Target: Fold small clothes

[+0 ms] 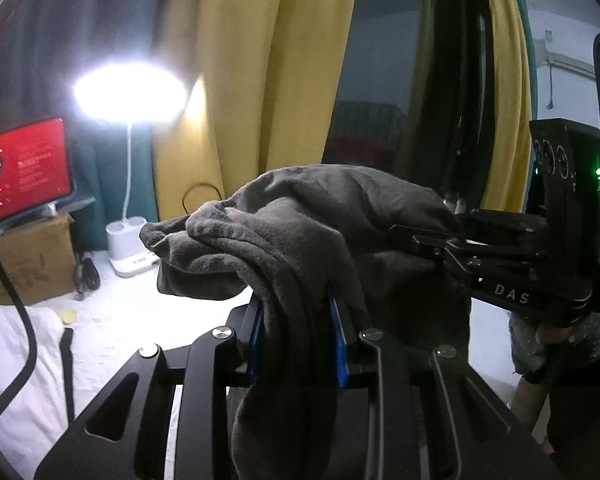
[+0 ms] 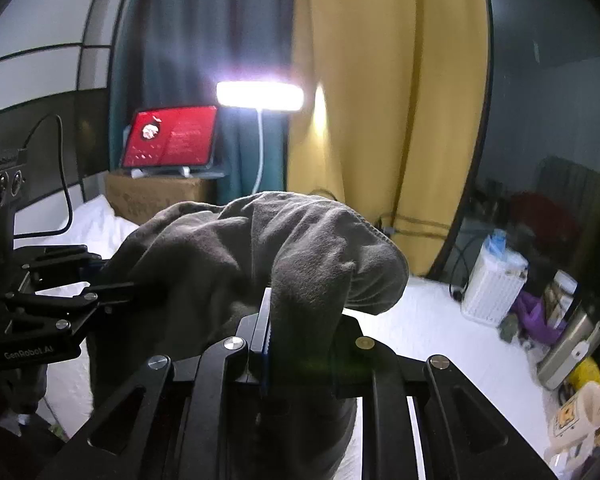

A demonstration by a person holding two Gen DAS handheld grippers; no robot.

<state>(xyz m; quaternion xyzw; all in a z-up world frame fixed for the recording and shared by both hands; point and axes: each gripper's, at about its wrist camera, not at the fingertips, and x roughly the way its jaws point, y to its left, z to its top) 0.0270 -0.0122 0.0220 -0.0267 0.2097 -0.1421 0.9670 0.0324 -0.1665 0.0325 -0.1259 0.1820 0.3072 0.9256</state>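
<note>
A dark grey soft garment [image 1: 300, 232] hangs in the air above the white bed, held by both grippers. My left gripper [image 1: 300, 320] is shut on a bunched fold of it between its blue pads. At the right of the left wrist view my right gripper [image 1: 420, 240] bites the cloth's other side. In the right wrist view the grey garment [image 2: 260, 248] bulges over my right gripper [image 2: 300, 328], which is shut on a fold. The left gripper [image 2: 120, 288] clamps the cloth from the left there.
A white bed sheet [image 2: 420, 328] lies below. At the back stand a lit desk lamp [image 1: 130, 92], a red-screened tablet [image 2: 172, 140] on a cardboard box [image 1: 32, 260], and yellow curtains [image 1: 260, 80]. Bottles and clutter [image 2: 540, 312] sit at the right.
</note>
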